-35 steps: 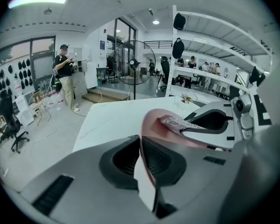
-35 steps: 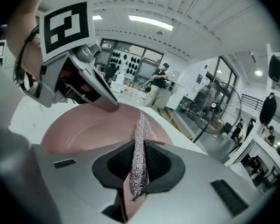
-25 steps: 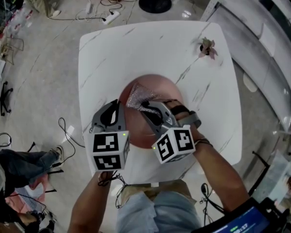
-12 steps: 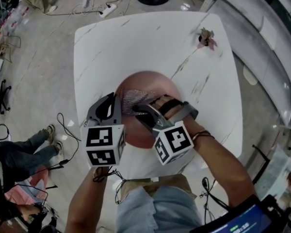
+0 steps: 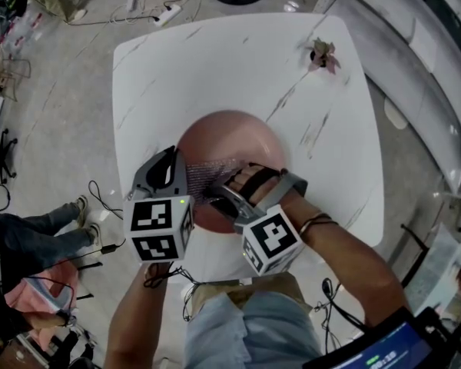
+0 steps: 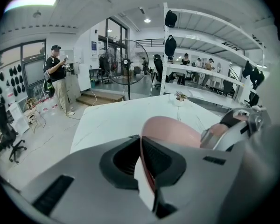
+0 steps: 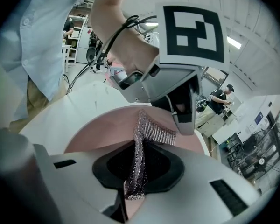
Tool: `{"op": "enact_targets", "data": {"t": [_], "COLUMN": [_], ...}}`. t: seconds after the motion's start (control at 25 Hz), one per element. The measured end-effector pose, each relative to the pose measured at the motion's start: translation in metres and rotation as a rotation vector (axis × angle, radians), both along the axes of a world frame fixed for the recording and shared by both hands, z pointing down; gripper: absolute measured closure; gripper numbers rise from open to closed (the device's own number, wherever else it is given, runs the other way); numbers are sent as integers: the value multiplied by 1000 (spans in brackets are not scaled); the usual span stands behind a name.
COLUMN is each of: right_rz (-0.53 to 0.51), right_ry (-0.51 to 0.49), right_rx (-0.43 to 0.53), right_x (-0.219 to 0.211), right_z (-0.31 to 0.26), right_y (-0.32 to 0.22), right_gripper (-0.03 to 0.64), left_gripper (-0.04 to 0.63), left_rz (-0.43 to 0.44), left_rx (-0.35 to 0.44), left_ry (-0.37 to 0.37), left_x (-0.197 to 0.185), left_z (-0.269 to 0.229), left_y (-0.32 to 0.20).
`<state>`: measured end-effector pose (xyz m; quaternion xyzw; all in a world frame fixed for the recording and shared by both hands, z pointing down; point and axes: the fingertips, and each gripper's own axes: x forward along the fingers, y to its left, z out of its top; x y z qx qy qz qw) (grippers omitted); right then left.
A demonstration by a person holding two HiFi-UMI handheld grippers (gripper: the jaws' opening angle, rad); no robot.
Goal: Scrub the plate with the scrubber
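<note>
While left tool (image 5: 173, 160) apparently pinches plate (image 5: 230, 133) rim | right tool (image 5: 217, 193) clamps scrubber (image 7: 155, 131)

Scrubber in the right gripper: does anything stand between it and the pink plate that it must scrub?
Nothing visible does. The scrubber, held shut in the right gripper, appears to lie on the bare plate. The left gripper is shut on the plate's rim just beside it, so strokes that way have little room.

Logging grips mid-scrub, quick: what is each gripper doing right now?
Left gripper: closed on the pink plate, at its rim.
Right gripper: closed on the silver scrubber.
</note>
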<state>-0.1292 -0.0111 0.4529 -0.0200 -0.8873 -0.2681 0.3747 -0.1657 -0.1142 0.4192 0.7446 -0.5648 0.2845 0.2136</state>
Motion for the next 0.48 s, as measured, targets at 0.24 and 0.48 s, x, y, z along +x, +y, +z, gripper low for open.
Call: {"op": "enact_targets", "data": {"t": [0.24, 0.48], "right_rz": [-59, -122], "right_ry": [37, 82], "right_rx": [-26, -121], "right_x": [7, 16], "right_z": [6, 11], "right_y": [22, 46], "right_gripper": [561, 563], "left_gripper": [578, 578], "left_rz": [-4, 9], "left_rx": [1, 1], "left_ry": [-3, -16], "left_x": [-2, -2], "left_z": [1, 0], "left_y": [2, 5]}}
